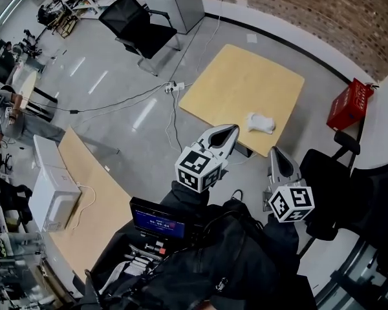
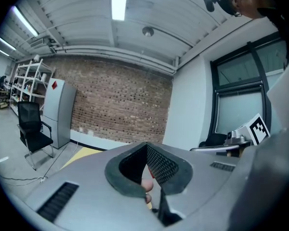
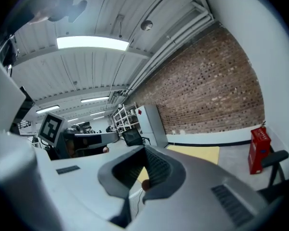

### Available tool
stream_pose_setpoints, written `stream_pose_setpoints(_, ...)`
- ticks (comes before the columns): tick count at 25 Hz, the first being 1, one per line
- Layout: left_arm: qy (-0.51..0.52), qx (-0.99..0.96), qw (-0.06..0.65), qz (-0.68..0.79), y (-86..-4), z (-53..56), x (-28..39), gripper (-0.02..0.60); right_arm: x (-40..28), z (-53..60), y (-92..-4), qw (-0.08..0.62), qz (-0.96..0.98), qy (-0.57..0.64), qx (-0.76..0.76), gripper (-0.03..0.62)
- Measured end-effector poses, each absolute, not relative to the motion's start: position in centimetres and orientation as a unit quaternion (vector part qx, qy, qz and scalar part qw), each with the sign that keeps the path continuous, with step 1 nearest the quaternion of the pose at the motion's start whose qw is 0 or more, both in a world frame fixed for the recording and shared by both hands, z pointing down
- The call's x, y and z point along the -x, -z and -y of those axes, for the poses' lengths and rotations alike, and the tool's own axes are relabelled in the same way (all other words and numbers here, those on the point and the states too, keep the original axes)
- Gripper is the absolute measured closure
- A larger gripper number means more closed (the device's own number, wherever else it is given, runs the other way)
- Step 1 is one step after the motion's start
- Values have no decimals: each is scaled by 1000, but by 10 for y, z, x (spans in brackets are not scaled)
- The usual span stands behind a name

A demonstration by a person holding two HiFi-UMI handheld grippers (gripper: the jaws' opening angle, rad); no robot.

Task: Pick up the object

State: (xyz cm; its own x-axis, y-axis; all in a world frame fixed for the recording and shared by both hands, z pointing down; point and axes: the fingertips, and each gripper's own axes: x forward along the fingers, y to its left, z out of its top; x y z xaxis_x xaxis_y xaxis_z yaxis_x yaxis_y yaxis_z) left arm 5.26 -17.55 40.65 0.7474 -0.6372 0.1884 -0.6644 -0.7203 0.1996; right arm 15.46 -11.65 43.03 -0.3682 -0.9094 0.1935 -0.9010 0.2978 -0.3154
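A white lumpy object (image 1: 260, 123) lies near the front right edge of a tan square table (image 1: 233, 82). In the head view both grippers hover over the floor short of that table. My left gripper (image 1: 233, 128) is shut with nothing in it, its tip just left of the object. My right gripper (image 1: 274, 150) is also shut and empty, slightly nearer than the object. The left gripper view shows the shut jaws (image 2: 147, 146) with a strip of the table (image 2: 82, 155) beyond. In the right gripper view the shut jaws (image 3: 144, 149) point toward the table (image 3: 197, 154); the object is hidden in both gripper views.
A red crate (image 1: 349, 103) stands by the brick wall at the right. One black chair (image 1: 139, 24) is at the far left and another (image 1: 330, 173) sits close on the right. Cables (image 1: 171, 89) run across the floor. A second wooden table carries a white box (image 1: 52, 189) at the left.
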Motion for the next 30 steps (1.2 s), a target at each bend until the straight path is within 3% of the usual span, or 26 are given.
stream_pose_setpoints(5, -69, -915, 138, 372, -425, 187, -51, 584, -162, 132, -456, -8, -807, 203, 555, 589)
stream_pose_setpoints(17, -136, -882, 174, 416, -513, 202, -36, 584, -170, 147, -549, -153, -785, 189, 569, 589)
stream_pose_setpoints(30, -226, -849, 245, 411, -610, 203, -15, 584, -158, 175, -660, -356, -774, 121, 509, 589)
